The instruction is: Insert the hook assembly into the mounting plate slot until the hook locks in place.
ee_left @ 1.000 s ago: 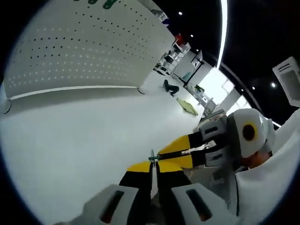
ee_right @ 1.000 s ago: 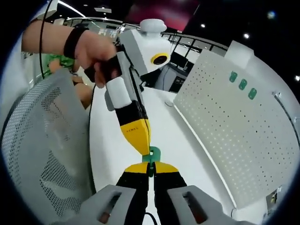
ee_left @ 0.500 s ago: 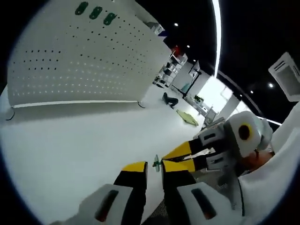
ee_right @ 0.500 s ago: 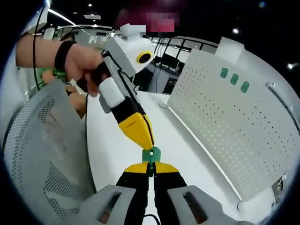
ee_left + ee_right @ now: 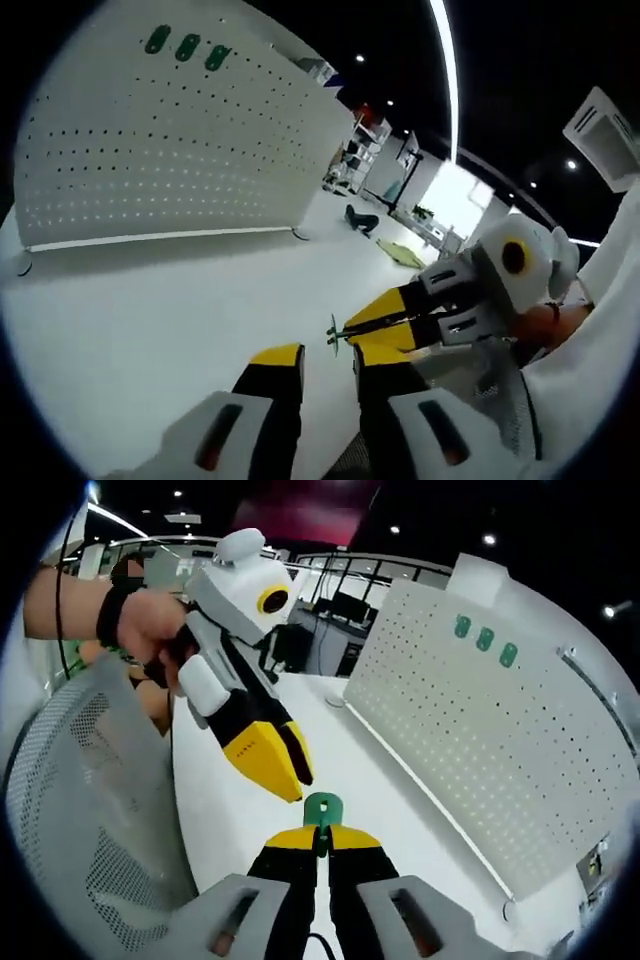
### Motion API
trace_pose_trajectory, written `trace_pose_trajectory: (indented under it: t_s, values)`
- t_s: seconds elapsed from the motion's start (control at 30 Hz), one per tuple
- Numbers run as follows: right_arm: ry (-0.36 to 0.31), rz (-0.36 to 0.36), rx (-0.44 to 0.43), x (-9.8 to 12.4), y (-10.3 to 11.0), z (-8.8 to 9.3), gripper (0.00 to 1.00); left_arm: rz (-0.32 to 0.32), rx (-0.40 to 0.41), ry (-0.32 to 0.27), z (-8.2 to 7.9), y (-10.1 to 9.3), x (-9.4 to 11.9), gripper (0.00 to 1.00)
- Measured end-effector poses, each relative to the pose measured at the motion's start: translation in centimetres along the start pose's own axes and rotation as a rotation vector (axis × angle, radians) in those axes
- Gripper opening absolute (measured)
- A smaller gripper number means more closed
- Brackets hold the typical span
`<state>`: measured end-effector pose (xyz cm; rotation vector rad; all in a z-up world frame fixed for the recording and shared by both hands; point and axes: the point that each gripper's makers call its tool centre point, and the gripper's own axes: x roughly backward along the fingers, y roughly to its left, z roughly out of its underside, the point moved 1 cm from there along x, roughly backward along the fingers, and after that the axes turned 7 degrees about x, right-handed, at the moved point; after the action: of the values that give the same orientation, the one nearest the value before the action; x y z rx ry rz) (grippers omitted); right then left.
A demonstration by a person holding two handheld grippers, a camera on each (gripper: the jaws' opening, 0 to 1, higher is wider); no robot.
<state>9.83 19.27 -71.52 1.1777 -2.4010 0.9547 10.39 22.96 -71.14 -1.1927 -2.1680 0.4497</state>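
Note:
A small green hook (image 5: 322, 807) stands pinched between the yellow tips of my right gripper (image 5: 320, 836), which is shut on it. In the left gripper view the same hook (image 5: 332, 336) shows edge-on at the tip of the right gripper (image 5: 348, 331), just beyond my left gripper (image 5: 328, 352). The left one is open, its fingers apart and off the hook. Seen from the right gripper view, the left gripper (image 5: 300, 788) hangs open just up and left of the hook, held by a hand (image 5: 150, 625). The white perforated mounting plate (image 5: 150, 150) (image 5: 480, 730) stands upright on the table, beyond both grippers.
Three green hooks (image 5: 185, 47) (image 5: 485, 640) sit in a row near the plate's top edge. The white table (image 5: 150, 300) stretches in front of the plate. A grey mesh chair back (image 5: 80, 810) is close on the left of the right gripper view.
My left gripper let go of the green hook, opened, and drew a little away from it. The right gripper stays shut on the hook.

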Motion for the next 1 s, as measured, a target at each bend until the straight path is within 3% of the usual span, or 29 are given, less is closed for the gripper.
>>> trace_pose_trajectory:
  t_s: [0.17, 0.23, 0.43, 0.53, 0.63, 0.73, 1.0]
  values:
    - [0.006, 0.0, -0.025, -0.3, 0.1, 0.1, 0.01, -0.012, -0.007, -0.041, 0.1, -0.1, 0.5, 0.25]
    - [0.009, 0.003, -0.028, -0.3, 0.0, 0.2, 0.01, -0.02, -0.021, -0.083, -0.3, 0.1, 0.9, 0.26]
    - [0.001, 0.025, -0.052, -0.3, -0.7, 0.0, 0.01, -0.045, -0.045, -0.112, -0.6, 0.5, 1.9, 0.3]
    - [-0.032, 0.024, -0.141, -0.3, -1.0, -0.2, 0.01, -0.067, -0.056, -0.134, -0.8, 0.4, 2.4, 0.32]
    - [-0.02, 0.041, -0.14, -0.2, -1.6, -0.1, 0.01, -0.08, -0.088, -0.153, -0.9, 0.3, 2.7, 0.36]
    - [-0.054, 0.066, -0.197, 0.0, -2.3, -0.7, 0.01, -0.082, -0.095, -0.142, -0.5, 0.1, 2.9, 0.38]
    - [-0.061, 0.114, -0.183, 0.0, -4.1, -1.8, 0.01, -0.097, -0.142, -0.163, -0.7, -0.1, 3.5, 0.43]
